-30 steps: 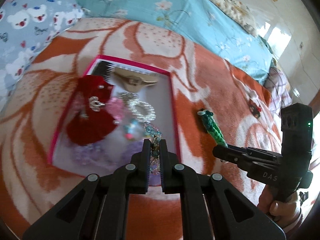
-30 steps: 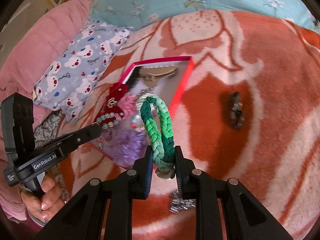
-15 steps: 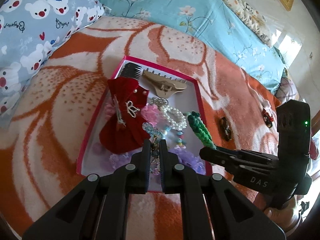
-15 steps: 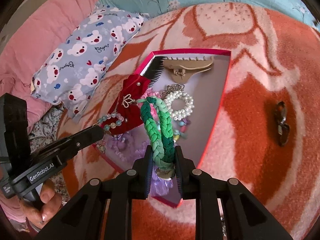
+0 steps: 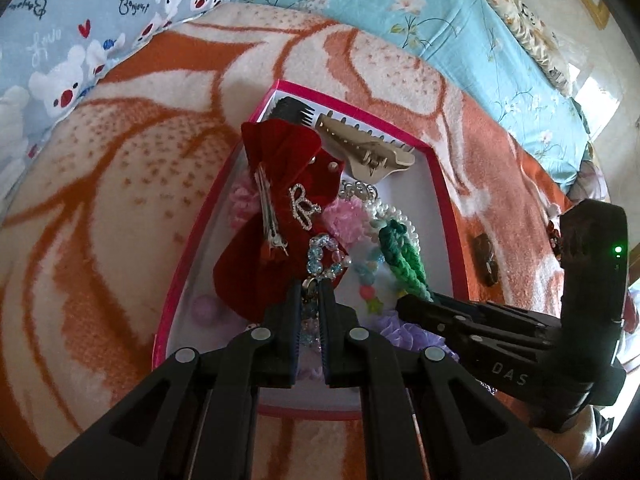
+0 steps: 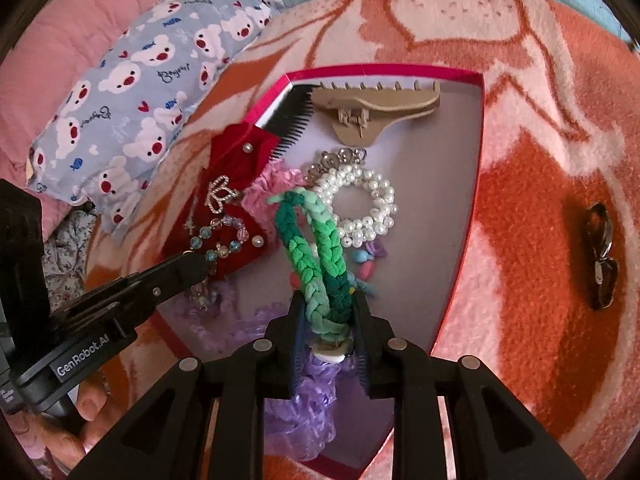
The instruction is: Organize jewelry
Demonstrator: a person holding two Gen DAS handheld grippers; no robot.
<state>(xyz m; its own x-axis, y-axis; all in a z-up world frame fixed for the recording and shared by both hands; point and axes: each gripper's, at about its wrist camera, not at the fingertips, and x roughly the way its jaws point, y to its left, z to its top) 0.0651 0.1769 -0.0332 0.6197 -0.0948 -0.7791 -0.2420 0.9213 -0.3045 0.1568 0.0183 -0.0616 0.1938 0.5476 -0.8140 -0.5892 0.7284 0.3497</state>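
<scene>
Over the pink-edged box (image 6: 460,240) on the orange blanket (image 6: 540,160), both grippers hang with something to drop. The left gripper (image 5: 310,292) is pinched tight on a bead bracelet (image 5: 324,256), just above the red velvet bow (image 5: 280,200) by the box's left edge. The right gripper (image 6: 326,308) has the green braided band (image 6: 316,248) between its jaws, and they are opening, so the band looks about to fall near the pearl ring (image 6: 360,208) in the middle. Next the left should let go too. A dark clip (image 6: 600,256) waits outside the box's right edge.
</scene>
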